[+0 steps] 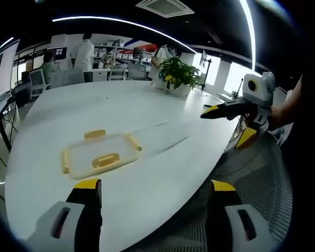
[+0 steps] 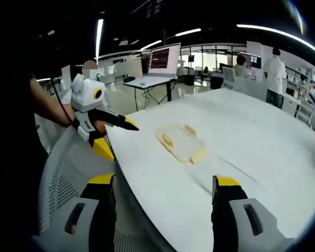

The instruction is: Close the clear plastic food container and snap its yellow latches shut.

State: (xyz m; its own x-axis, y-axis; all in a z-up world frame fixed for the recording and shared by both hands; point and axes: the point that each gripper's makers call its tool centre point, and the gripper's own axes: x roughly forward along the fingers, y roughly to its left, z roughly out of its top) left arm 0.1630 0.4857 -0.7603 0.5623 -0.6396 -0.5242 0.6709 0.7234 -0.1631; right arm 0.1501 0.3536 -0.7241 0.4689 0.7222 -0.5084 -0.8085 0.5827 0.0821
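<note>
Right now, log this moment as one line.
container: on white table, untouched | left hand-held gripper: open, clear of it | right hand-held gripper: open, clear

Large white oval table (image 1: 147, 105); potted plant (image 1: 179, 74) at its far edge; desks, monitor (image 2: 165, 59) beyond; ceiling light strips (image 1: 115, 21) above.
</note>
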